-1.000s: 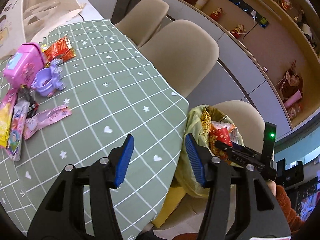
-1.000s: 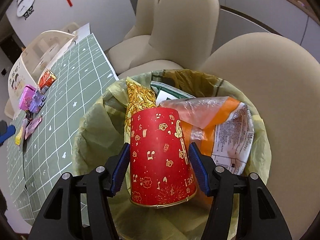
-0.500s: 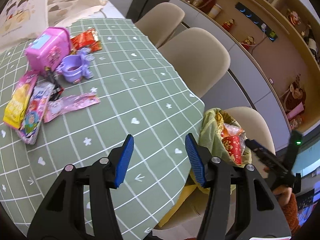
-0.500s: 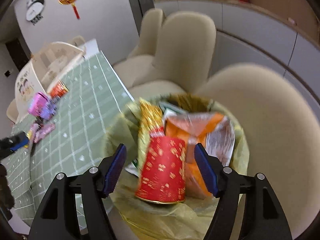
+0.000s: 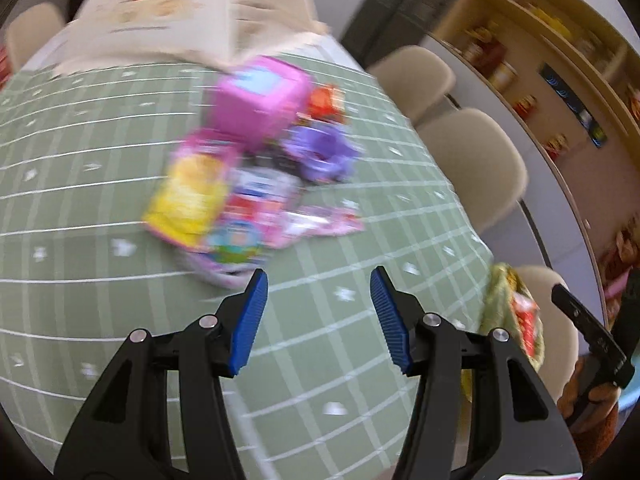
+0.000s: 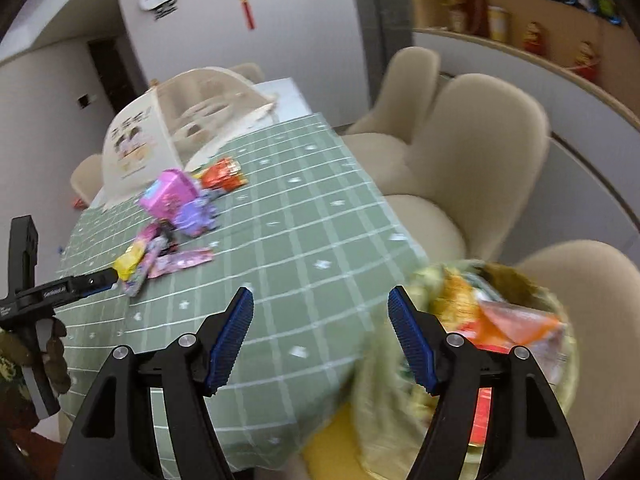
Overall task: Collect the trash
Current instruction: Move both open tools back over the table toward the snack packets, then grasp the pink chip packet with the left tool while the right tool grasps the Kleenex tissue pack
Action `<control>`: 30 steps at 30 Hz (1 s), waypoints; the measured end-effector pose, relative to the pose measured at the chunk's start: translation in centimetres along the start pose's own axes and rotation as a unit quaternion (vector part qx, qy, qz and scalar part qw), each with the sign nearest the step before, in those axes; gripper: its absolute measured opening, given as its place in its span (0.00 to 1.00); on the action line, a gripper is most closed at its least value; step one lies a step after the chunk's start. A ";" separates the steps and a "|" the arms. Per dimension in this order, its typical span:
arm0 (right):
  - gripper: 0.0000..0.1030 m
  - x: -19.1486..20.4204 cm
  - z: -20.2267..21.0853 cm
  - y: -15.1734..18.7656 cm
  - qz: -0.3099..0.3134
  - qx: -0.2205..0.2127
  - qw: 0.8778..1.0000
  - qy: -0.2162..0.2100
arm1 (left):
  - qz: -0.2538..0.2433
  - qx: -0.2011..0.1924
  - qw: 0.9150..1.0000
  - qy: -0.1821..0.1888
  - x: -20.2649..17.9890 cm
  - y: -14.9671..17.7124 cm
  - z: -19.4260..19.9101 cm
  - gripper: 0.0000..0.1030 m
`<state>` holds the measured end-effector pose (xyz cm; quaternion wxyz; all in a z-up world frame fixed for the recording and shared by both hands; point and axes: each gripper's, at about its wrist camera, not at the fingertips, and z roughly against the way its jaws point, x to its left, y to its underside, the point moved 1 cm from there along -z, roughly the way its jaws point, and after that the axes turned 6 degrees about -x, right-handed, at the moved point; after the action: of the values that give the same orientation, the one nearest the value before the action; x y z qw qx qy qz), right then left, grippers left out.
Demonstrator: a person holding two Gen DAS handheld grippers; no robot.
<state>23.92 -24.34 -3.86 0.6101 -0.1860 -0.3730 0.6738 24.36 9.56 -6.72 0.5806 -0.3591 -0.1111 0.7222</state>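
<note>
Two grippers, both empty. Left gripper (image 5: 316, 312): jaws apart over green grid tablecloth (image 5: 100, 320), just short of blurred wrapper pile (image 5: 224, 204); print unreadable. Right gripper (image 6: 320, 336): jaws spread wide, nothing between; trash bag (image 6: 500, 320) of wrappers to its right, beside table edge.

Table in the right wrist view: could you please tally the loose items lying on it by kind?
Toys: 2, pink box, purple toy
Wrappers: 4, red wrapper, yellow wrapper, pink strip wrapper, multicoloured wrapper
Total: 6
</note>
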 end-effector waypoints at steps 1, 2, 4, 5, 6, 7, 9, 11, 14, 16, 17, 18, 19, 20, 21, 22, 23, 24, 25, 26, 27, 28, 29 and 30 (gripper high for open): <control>0.64 1.0 -0.9 -0.1 0.003 0.004 1.000 -0.007 | 0.007 -0.004 1.000 -0.008 1.1 -0.2 0.4 0.49; 0.64 1.8 -1.5 -0.2 0.007 0.008 1.000 -0.010 | 0.014 -0.009 1.000 -0.017 2.4 -0.6 0.8 0.49; 0.64 3.3 -2.7 -0.4 0.020 0.013 1.000 -0.013 | 0.021 -0.017 0.999 -0.030 4.2 -1.0 1.4 0.50; 0.64 4.4 -3.6 -0.5 0.028 0.017 0.999 -0.014 | 0.024 -0.019 0.999 -0.035 4.8 -1.2 1.6 0.50; 0.64 5.1 -4.3 -0.7 0.034 0.020 0.999 -0.014 | 0.027 -0.021 0.999 -0.039 5.8 -1.6 1.7 0.50; 0.64 5.8 -5.0 -0.8 0.039 0.023 0.999 -0.014 | 0.028 -0.021 0.999 -0.040 6.3 -1.8 1.7 0.50; 0.64 7.4 -6.4 -1.0 0.049 0.029 0.998 -0.011 | 0.025 -0.018 0.999 -0.044 7.4 -2.4 1.4 0.50; 0.64 8.7 -7.3 -1.2 0.055 0.033 0.998 -0.006 | 0.015 -0.013 0.999 -0.044 8.1 -3.1 0.6 0.50; 0.64 9.6 -8.3 -1.4 0.042 0.044 0.998 -0.013 | 0.005 -0.006 0.999 -0.046 8.7 -4.3 -1.0 0.50; 0.64 9.8 -9.1 -1.3 0.027 0.063 0.997 -0.023 | 0.004 0.003 0.999 -0.041 8.9 -5.0 -2.6 0.50; 0.64 9.7 -9.3 -1.2 0.020 0.069 0.997 -0.024 | 0.003 0.011 0.999 -0.041 8.9 -5.5 -3.7 0.50; 0.64 9.6 -9.5 -1.1 0.013 0.075 0.997 -0.026 | 0.003 0.017 0.999 -0.041 9.1 -5.7 -4.5 0.50; 0.64 9.5 -9.6 -0.9 0.007 0.080 0.996 -0.028 | 0.003 0.026 0.999 -0.042 9.2 -5.9 -5.5 0.50; 0.64 9.2 -9.6 -0.5 0.003 0.086 0.996 -0.033 | 0.003 0.032 0.999 -0.044 9.2 -6.0 -6.2 0.50; 0.64 9.2 -9.6 -0.3 0.006 0.087 0.996 -0.030 | 0.004 0.041 0.998 -0.045 9.2 -6.1 -7.2 0.50; 0.64 9.4 -9.5 0.0 0.015 0.086 0.996 -0.021 | 0.004 0.051 0.998 -0.045 9.2 -6.1 -8.0 0.50; 0.64 9.5 -9.4 0.3 0.029 0.083 0.996 -0.004 | 0.004 0.056 0.997 -0.045 9.2 -6.1 -8.5 0.50; 0.64 9.6 -9.3 0.5 0.038 0.081 0.996 0.004 | 0.004 0.059 0.997 -0.051 9.0 -6.1 -9.1 0.50; 0.64 9.6 -9.3 0.6 0.043 0.081 0.996 0.005 | 0.002 0.054 0.997 -0.055 8.8 -6.1 -9.1 0.50; 0.64 9.7 -9.3 0.8 0.043 0.083 0.996 -0.003 | -0.001 0.052 0.997 -0.056 8.6 -6.1 -9.2 0.49; 0.64 9.9 -9.3 0.9 0.039 0.086 0.995 -0.016 | -0.006 0.056 0.997 -0.049 8.3 -6.0 -9.2 0.38; 0.64 10.1 -9.4 0.9 0.034 0.086 0.995 -0.029 | -0.010 0.061 0.997 -0.043 8.0 -6.0 -9.3 0.24; 0.64 10.2 -9.6 0.9 0.029 0.086 0.995 -0.039 | -0.015 0.068 0.997 -0.039 7.8 -5.7 -9.2 0.19; 0.64 10.5 -9.8 0.9 0.022 0.087 0.994 -0.053 | -0.014 0.071 0.997 -0.032 7.8 -5.5 -9.0 0.13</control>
<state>28.24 -11.58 -8.79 0.5882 -0.1038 -0.3406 0.7261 33.88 16.06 -13.03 0.6110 -0.2917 -0.0835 0.7312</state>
